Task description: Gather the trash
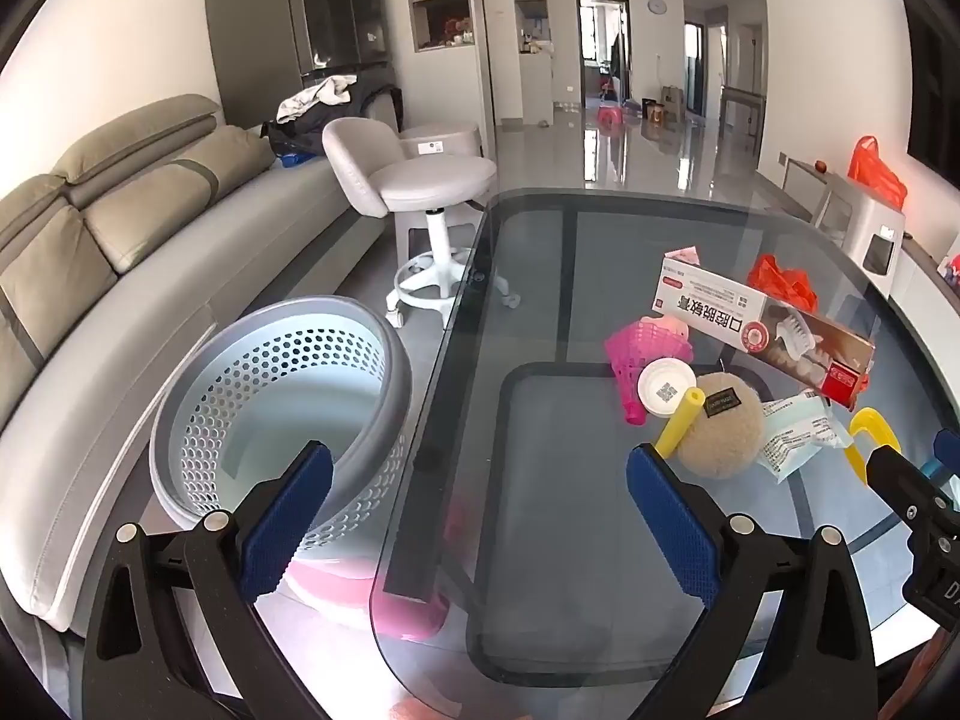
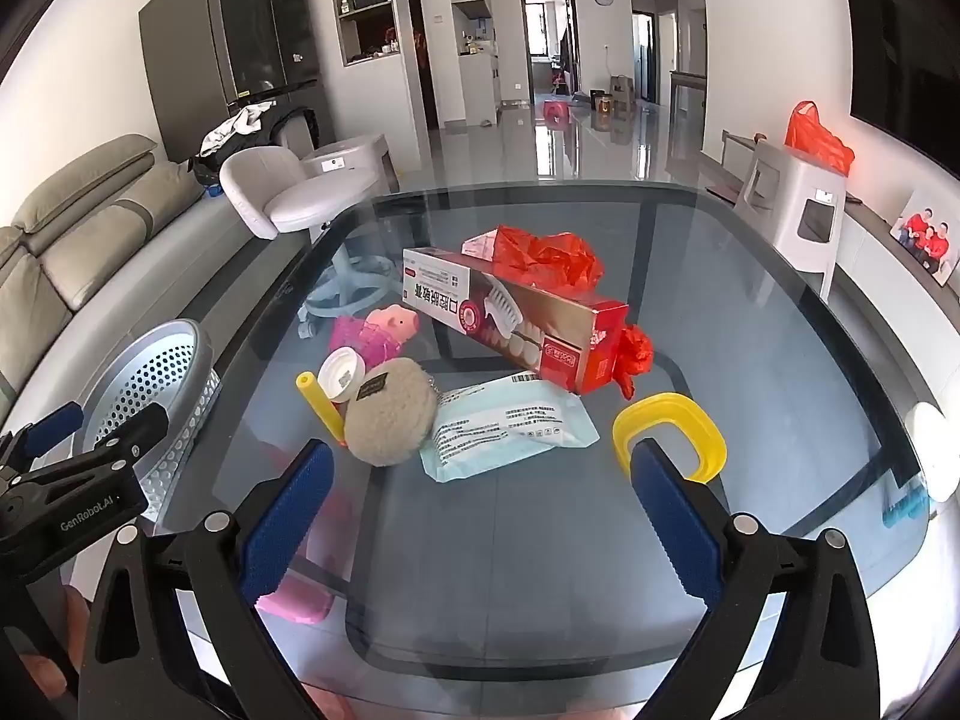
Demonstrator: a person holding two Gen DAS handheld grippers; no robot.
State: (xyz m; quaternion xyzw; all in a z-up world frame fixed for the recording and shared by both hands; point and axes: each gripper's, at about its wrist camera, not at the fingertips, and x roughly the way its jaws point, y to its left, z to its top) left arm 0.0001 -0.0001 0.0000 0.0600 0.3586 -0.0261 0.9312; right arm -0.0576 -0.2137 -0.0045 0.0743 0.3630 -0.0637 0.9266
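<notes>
Left tool [image 1: 480,516]: we hold it spread, empty, nearest the perforated basket [image 1: 282,402].
Right tool [image 2: 480,516]: spread, empty, facing the toothpaste box [image 2: 516,315] and the litter around it on the glass table [image 2: 540,540].

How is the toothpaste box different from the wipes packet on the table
The toothpaste box is a long, stiff carton in red and white, propped at a tilt on the clutter. The wipes packet is a soft, pale blue-green pouch lying flat on the glass table, nearer the right gripper. Both carry printed text, and neither is gripped.
</notes>
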